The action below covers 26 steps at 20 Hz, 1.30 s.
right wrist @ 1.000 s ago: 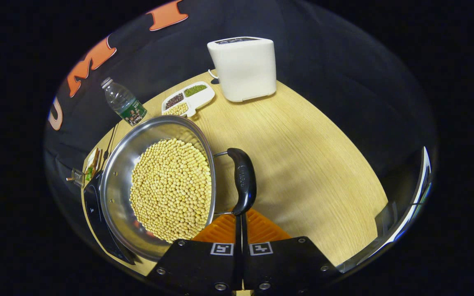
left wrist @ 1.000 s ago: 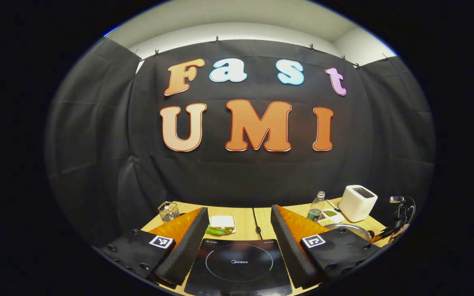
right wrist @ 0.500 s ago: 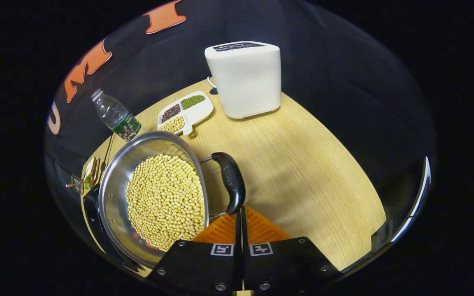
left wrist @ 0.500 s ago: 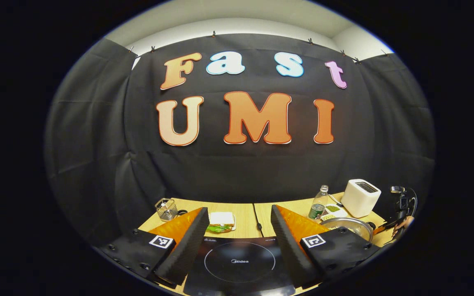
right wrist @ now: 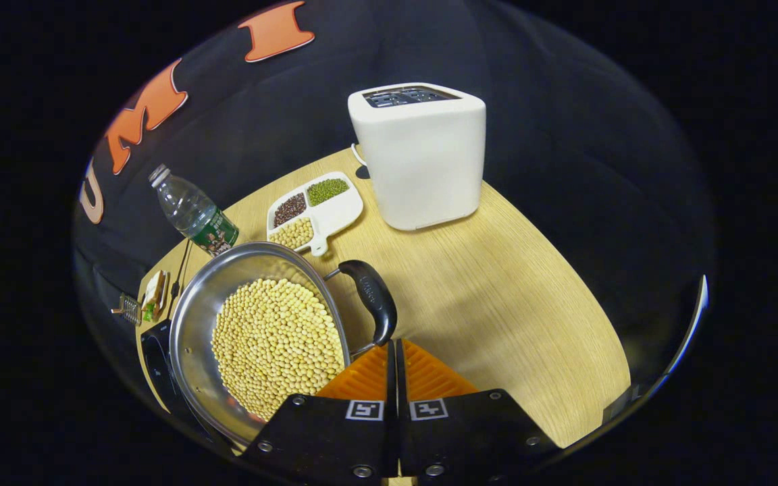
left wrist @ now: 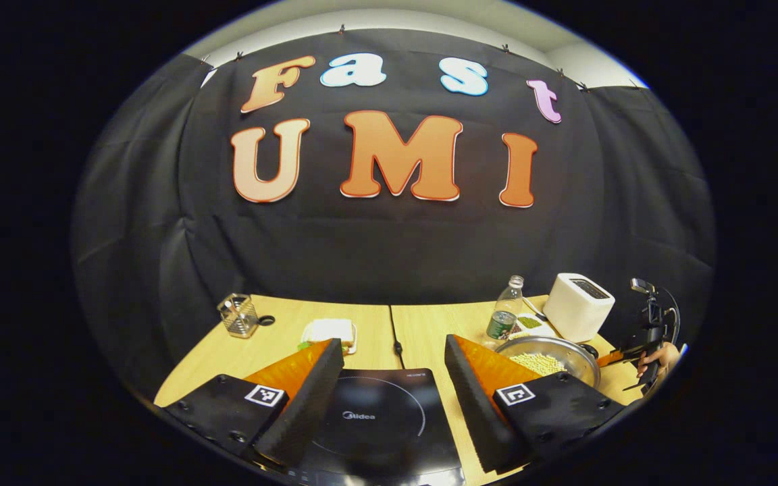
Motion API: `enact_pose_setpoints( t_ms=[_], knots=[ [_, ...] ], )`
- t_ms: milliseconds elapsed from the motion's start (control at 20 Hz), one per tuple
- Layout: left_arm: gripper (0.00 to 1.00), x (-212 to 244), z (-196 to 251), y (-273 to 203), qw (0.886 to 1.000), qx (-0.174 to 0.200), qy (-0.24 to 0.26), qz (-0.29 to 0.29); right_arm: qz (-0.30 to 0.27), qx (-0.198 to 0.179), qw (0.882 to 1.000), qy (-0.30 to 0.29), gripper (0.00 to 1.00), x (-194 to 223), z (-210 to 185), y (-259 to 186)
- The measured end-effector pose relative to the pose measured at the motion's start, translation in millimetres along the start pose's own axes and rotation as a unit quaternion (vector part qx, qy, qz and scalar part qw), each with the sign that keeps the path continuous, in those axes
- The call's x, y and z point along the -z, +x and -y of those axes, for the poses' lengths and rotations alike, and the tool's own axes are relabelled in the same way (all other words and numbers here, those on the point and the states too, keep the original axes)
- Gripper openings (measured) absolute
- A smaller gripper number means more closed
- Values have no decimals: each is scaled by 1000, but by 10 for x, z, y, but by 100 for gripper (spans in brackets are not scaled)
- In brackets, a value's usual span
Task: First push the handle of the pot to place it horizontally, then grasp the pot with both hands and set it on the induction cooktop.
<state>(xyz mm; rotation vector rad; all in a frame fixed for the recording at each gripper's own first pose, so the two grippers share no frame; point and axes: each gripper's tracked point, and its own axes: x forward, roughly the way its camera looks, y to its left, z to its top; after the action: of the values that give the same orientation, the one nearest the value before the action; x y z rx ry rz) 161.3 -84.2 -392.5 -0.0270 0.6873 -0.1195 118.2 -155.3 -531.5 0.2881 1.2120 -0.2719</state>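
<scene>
A steel pot [right wrist: 193, 324] full of yellow soybeans stands on the wooden table. Its black handle [right wrist: 372, 300] arches on the pot's right side. My right gripper [right wrist: 393, 345] is shut with nothing between its fingers, and its tips touch the near end of that handle. The black induction cooktop [right wrist: 156, 351] lies just left of the pot. In the left gripper view, my left gripper [left wrist: 394, 347] hangs open above the cooktop [left wrist: 375, 418]. The pot [left wrist: 551, 354] is to its right, and farther right a hand [left wrist: 659, 358] holds the right gripper [left wrist: 632, 354].
A white toaster [right wrist: 423, 158], a divided dish of beans [right wrist: 315, 209] and a plastic bottle [right wrist: 193, 212] stand behind the pot. A sandwich plate [left wrist: 329, 332] and a wire basket [left wrist: 237, 316] sit at the back left. A black cable [left wrist: 396, 337] runs behind the cooktop.
The right gripper has pushed forward against the handle, which shifted left and farther away. The left gripper has tilted down and shifted, so more of the table shows.
</scene>
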Motion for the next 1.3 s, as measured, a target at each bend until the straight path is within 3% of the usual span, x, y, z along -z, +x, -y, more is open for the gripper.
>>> enact_pose_setpoints(
  t_ms=[200, 300, 350, 600, 650, 750, 850, 1300],
  knots=[
    [98, 383, 220, 237, 998, 25, -8, -59, 25, -34, 999, -14, 1, -119, -39, -297],
    [98, 531, 383, 370, 996, 39, -3, -83, 51, -66, 996, -22, 8, -245, -118, -488],
    [98, 634, 445, 413, 995, 42, 2, -93, 61, -73, 995, -23, 17, -298, -165, -547],
    [98, 1027, 936, 612, 984, 78, 8, -158, 62, -69, 995, -35, 42, -342, -271, -501],
    [98, 1106, 1035, 673, 982, 82, 14, -171, 62, -64, 995, -37, 54, -356, -280, -479],
    [98, 1288, 1158, 817, 978, 79, 35, -190, 59, -54, 996, -46, 70, -347, -271, -432],
    [98, 1492, 1241, 910, 973, 74, 47, -213, 55, -41, 996, -57, 78, -321, -240, -345],
    [99, 1913, 1279, 1252, 964, 34, 23, -263, 40, -15, 995, -89, 84, -296, -235, 24]
  ],
)
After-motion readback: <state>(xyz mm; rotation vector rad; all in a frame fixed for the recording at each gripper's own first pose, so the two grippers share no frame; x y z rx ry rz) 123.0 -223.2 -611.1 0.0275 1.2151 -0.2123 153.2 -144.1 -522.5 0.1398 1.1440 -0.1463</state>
